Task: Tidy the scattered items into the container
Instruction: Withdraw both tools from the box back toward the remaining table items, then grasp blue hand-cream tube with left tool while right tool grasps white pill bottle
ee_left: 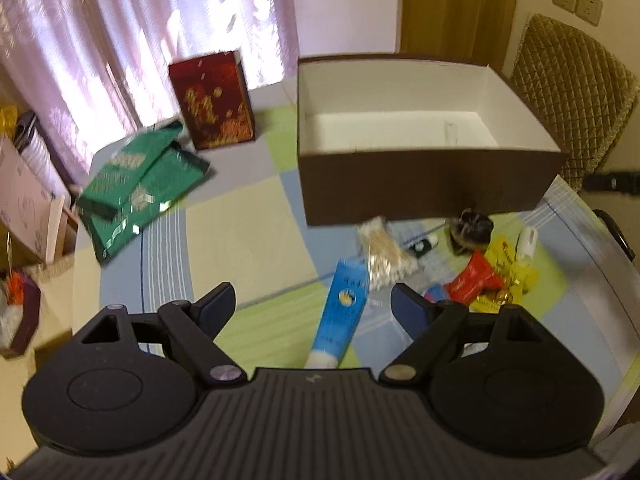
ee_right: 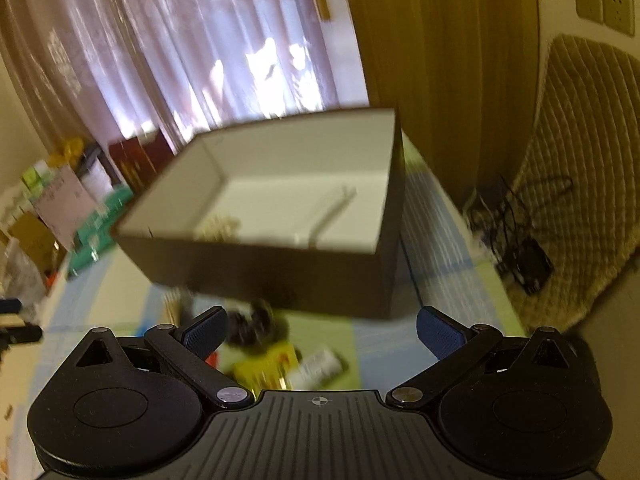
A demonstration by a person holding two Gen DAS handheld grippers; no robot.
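Plainly, the left gripper (ee_left: 312, 304) stands wide open with nothing held; a blue tube (ee_left: 340, 316) lies on the desk (ee_left: 240, 220) between its fingers, untouched. Just beyond the tube sits a bundle of cotton swabs (ee_left: 384, 252), and off toward the right finger lie a red packet (ee_left: 472, 280), a yellow packet (ee_left: 508, 272), a small white bottle (ee_left: 527, 242) and a dark round item (ee_left: 468, 230). The brown box (ee_left: 424, 184), white inside, stands farther on. The right gripper (ee_right: 322, 334) is likewise wide open and empty, hanging over the blurred yellow packet (ee_right: 260, 368) and white bottle (ee_right: 320, 364), with the brown box (ee_right: 280, 276) just ahead.
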